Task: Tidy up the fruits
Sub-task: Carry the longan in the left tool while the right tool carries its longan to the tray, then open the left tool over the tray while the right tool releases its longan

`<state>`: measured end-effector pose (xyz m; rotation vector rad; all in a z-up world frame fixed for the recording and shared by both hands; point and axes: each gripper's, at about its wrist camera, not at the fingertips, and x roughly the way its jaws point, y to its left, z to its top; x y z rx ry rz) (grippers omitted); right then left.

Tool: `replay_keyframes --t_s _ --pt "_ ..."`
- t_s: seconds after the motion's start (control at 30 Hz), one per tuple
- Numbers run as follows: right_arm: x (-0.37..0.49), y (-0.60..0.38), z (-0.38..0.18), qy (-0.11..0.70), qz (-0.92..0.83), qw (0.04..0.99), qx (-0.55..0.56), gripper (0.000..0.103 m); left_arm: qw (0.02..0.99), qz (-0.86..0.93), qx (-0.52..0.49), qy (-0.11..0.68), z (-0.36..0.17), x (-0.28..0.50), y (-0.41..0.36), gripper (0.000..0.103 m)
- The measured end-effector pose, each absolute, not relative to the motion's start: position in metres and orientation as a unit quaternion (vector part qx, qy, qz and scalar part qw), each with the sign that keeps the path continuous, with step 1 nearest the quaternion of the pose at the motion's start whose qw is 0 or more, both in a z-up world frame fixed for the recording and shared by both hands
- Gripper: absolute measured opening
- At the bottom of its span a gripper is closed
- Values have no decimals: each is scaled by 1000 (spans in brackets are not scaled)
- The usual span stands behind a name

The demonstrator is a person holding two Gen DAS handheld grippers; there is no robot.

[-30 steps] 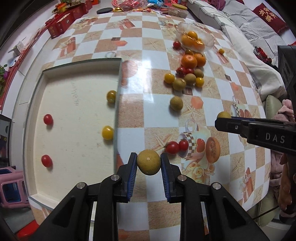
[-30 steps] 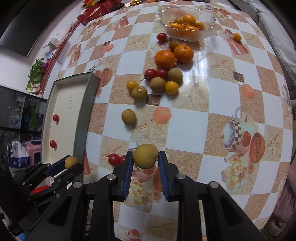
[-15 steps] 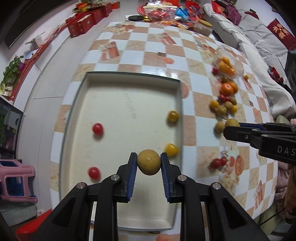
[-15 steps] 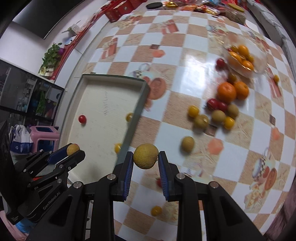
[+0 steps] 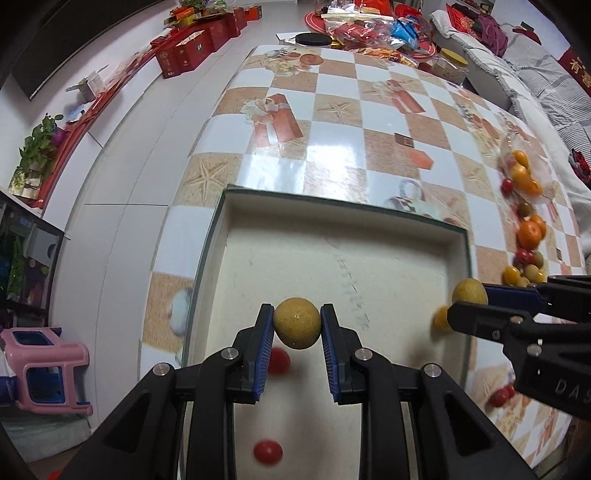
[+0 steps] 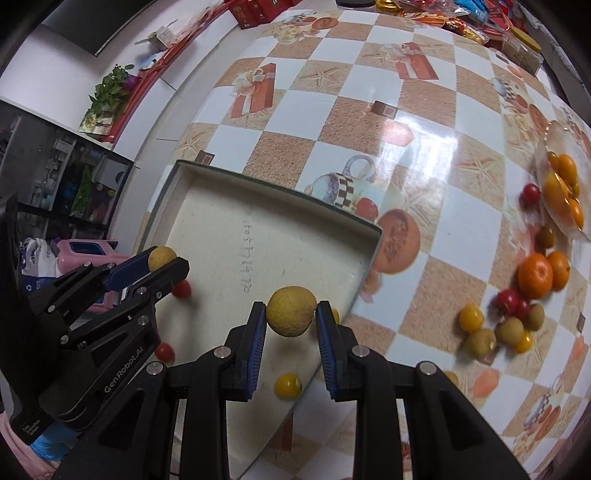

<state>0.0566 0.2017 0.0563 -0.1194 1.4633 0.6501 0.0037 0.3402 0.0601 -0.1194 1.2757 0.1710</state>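
Note:
My left gripper (image 5: pixel 297 325) is shut on a round brown-yellow fruit (image 5: pixel 296 323) and holds it above the cream tray (image 5: pixel 343 221). My right gripper (image 6: pixel 291 314) is shut on a like brown-yellow fruit (image 6: pixel 291 311) above the tray's right side (image 6: pixel 364 273). Each gripper shows in the other view, the right one (image 5: pixel 467 295) and the left one (image 6: pixel 162 260). In the tray lie red cherry tomatoes (image 5: pixel 267 451) (image 6: pixel 181 290) and small yellow fruits (image 6: pixel 287 385). Loose fruit lies in a pile (image 6: pixel 517 310) on the table at the right.
A glass bowl of oranges (image 6: pixel 565 199) stands at the far right, with two oranges (image 6: pixel 535 275) before it. The checkered tablecloth (image 5: pixel 332 147) stretches beyond the tray. Red boxes (image 5: pixel 192 48) and snack bags (image 5: pixel 373 29) lie at the back. A pink stool (image 5: pixel 44 373) stands left, below the table.
Both grippers have moved left with their fruits, from over the tablecloth to over the tray. The loose fruit pile now lies far to the right.

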Motion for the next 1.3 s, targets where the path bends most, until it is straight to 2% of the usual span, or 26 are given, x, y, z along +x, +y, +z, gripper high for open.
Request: replay_keyframes --t_s 0.27,0.57,0.63,0.73,0.8,0.9,0.93,1.07,1.3 --pt "74 215 28 671 272 688 -59 30 780 92 -53 616 29 20 350 27" --pt "72 229 14 671 271 684 -95 32 779 88 -53 619 21 22 349 27" --pt "71 231 15 669 277 683 -96 40 779 87 -56 619 21 22 350 28" --pt "69 233 18 666 281 684 -97 46 781 101 -54 614 25 21 354 66" --pt "69 232 21 662 285 688 -89 55 789 109 -62 602 32 17 360 67" --pt "69 230 31 650 294 697 -69 81 787 116 -72 601 37 11 367 67" --pt "69 226 36 644 296 703 -60 86 788 114 -74 600 39 9 367 67" --pt "68 211 51 630 284 721 -45 93 791 111 -61 599 48 2 364 67" --pt "70 160 68 629 248 737 -23 94 799 81 -45 594 69 -8 326 67"
